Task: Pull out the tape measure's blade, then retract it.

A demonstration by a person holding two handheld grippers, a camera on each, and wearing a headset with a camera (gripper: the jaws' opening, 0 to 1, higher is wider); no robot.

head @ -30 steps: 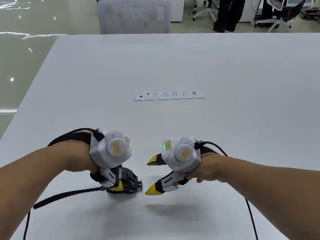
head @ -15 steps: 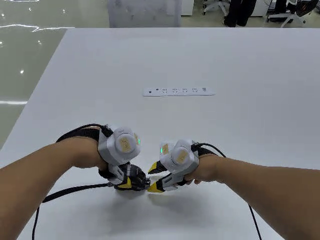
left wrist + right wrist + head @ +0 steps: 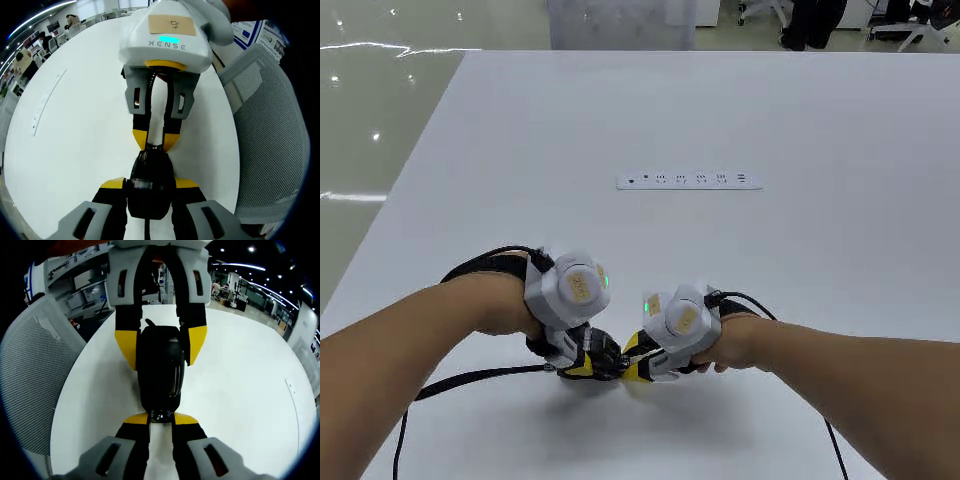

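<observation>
Two claws of mine meet at the near middle of the white counter (image 3: 800, 130), tip to tip. Farthest left, a black cable (image 3: 470, 380) trails from my left wrist across the counter.

My left claw (image 3: 578, 366) is clamped on the black tape measure (image 3: 604, 357). In the left gripper view its yellow tips (image 3: 150, 183) press the case (image 3: 150, 187) from both sides. The case sits just above the counter, in the small space between the two claws.

Just right of it, my right claw (image 3: 638, 368) points left at the tape measure's end. In the right gripper view its yellow tips (image 3: 161, 418) are drawn in narrow, pinching the near end of the case (image 3: 160, 367). The left claw (image 3: 161, 346) grips the case farther along. From the left gripper view, the right claw (image 3: 156, 142) touches the far end of the case. Whether it has the blade's hook, I cannot tell. No blade shows outside the case.

Far across the counter lies a white power strip (image 3: 688, 180). A grey mesh chair (image 3: 265, 130) stands beside the counter's near edge.
</observation>
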